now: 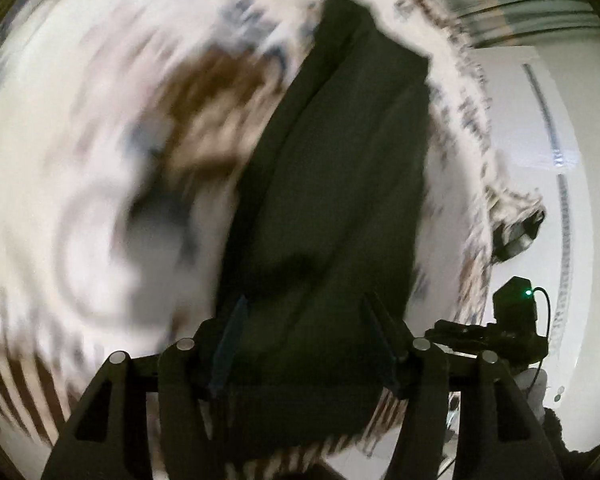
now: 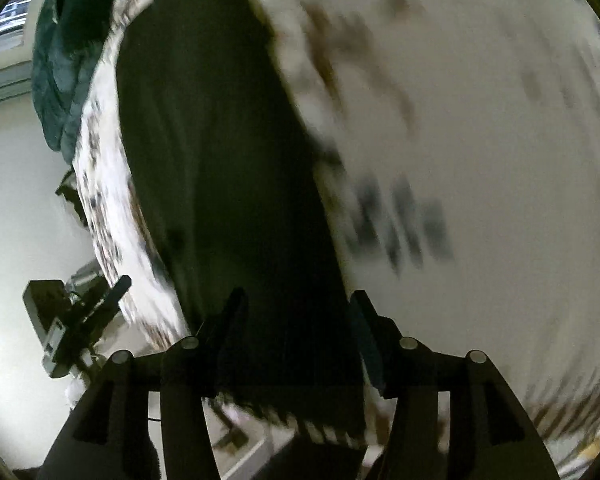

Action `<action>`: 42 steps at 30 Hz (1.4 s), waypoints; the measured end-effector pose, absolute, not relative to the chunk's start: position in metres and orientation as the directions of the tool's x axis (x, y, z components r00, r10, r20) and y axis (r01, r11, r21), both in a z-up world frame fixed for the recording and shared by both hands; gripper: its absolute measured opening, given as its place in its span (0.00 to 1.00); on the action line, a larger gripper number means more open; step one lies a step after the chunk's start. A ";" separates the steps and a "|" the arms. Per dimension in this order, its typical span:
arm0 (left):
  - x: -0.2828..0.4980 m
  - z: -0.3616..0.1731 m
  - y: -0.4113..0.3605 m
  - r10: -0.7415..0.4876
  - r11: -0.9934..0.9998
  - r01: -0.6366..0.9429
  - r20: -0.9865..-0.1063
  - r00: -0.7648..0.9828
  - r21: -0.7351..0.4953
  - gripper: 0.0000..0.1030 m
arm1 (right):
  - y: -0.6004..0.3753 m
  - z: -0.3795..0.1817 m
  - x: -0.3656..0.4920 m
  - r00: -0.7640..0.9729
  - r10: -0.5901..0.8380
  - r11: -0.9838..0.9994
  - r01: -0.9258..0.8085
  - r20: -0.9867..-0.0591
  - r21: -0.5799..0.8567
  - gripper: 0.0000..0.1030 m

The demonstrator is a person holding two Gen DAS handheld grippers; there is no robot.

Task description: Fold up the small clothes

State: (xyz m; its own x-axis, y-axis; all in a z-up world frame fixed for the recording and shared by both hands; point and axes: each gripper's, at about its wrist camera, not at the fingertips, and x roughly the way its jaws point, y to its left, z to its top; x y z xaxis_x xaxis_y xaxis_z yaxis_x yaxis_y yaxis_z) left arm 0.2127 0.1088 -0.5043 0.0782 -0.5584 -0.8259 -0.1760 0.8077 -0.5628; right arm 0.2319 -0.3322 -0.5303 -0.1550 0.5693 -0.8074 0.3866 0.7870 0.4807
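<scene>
A dark, near-black garment [image 1: 332, 184] lies as a long strip on a white patterned cover [image 1: 80, 128]. In the left wrist view my left gripper [image 1: 306, 316] is open, its fingers [image 1: 232, 340] standing on either side of the garment's near end. In the right wrist view the same dark garment [image 2: 228, 168] runs away from my right gripper [image 2: 296, 312], which is open with its fingers [image 2: 364, 336] either side of the cloth. Both views are motion-blurred. Whether the fingers touch the cloth is unclear.
The white patterned cover [image 2: 480, 100] spreads under the garment, its edge near a pale floor [image 1: 540, 120]. The other gripper [image 1: 512, 320] shows at the right of the left view. A teal bundle of cloth [image 2: 64, 64] lies at the far left. The other gripper [image 2: 72, 320] shows at lower left.
</scene>
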 end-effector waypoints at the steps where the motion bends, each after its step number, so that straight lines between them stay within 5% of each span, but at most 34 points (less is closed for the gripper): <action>1: 0.195 -0.512 0.109 -0.542 0.817 -0.198 -0.838 0.058 -0.542 0.55 | -0.333 -0.534 0.217 -0.167 0.573 0.784 0.398 -0.803 0.477 0.53; 8: 0.127 -0.542 0.074 -0.473 0.865 -0.186 -0.881 -0.001 -0.465 0.52 | -0.313 -0.563 0.130 -0.209 0.568 0.788 0.418 -0.796 0.452 0.53; 10: 0.125 -0.547 0.060 -0.431 0.894 -0.141 -0.903 -0.005 -0.426 0.03 | -0.302 -0.566 0.122 -0.204 0.565 0.794 0.400 -0.800 0.459 0.53; 11: 0.125 -0.547 0.057 -0.414 0.900 -0.145 -0.910 0.004 -0.411 0.04 | -0.297 -0.567 0.122 -0.199 0.554 0.801 0.390 -0.808 0.454 0.48; 13: 0.123 -0.539 0.062 -0.424 0.886 -0.178 -0.903 0.064 -0.429 0.04 | -0.287 -0.567 0.119 -0.182 0.506 0.831 0.364 -0.843 0.420 0.05; 23: 0.111 -0.514 0.107 -0.468 0.831 -0.259 -0.870 0.153 -0.493 0.03 | -0.267 -0.519 0.099 -0.089 0.393 0.888 0.296 -0.915 0.352 0.05; 28: 0.105 -0.542 0.110 -0.452 0.851 -0.250 -0.886 0.101 -0.462 0.04 | -0.253 -0.541 0.100 -0.151 0.360 0.910 0.276 -0.921 0.310 0.05; 31: 0.102 -0.554 0.113 -0.513 0.814 -0.272 -0.855 0.076 -0.512 0.08 | -0.250 -0.563 0.107 -0.201 0.387 0.903 0.281 -0.900 0.326 0.06; 34: 0.096 -0.544 0.121 -0.532 0.805 -0.250 -0.841 0.093 -0.537 0.49 | -0.264 -0.566 0.112 -0.198 0.486 0.849 0.338 -0.851 0.406 0.20; 35: 0.096 -0.544 0.124 -0.534 0.803 -0.249 -0.840 0.103 -0.541 0.63 | -0.269 -0.565 0.111 -0.191 0.499 0.841 0.343 -0.846 0.418 0.41; 36: 0.097 -0.547 0.126 -0.544 0.795 -0.252 -0.833 0.103 -0.551 0.65 | -0.274 -0.565 0.110 -0.180 0.508 0.833 0.351 -0.842 0.428 0.56; 42: 0.110 -0.580 0.112 -0.566 0.797 -0.237 -0.824 0.025 -0.555 0.66 | -0.284 -0.595 0.105 -0.194 0.572 0.789 0.397 -0.797 0.469 0.59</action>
State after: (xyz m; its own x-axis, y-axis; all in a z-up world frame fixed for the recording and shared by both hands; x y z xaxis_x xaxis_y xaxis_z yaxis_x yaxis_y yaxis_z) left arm 0.1099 0.1124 -0.5796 0.0251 -0.5661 -0.8240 -0.2366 0.7975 -0.5550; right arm 0.1052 -0.2841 -0.5951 -0.1943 0.5720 -0.7969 0.3973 0.7887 0.4692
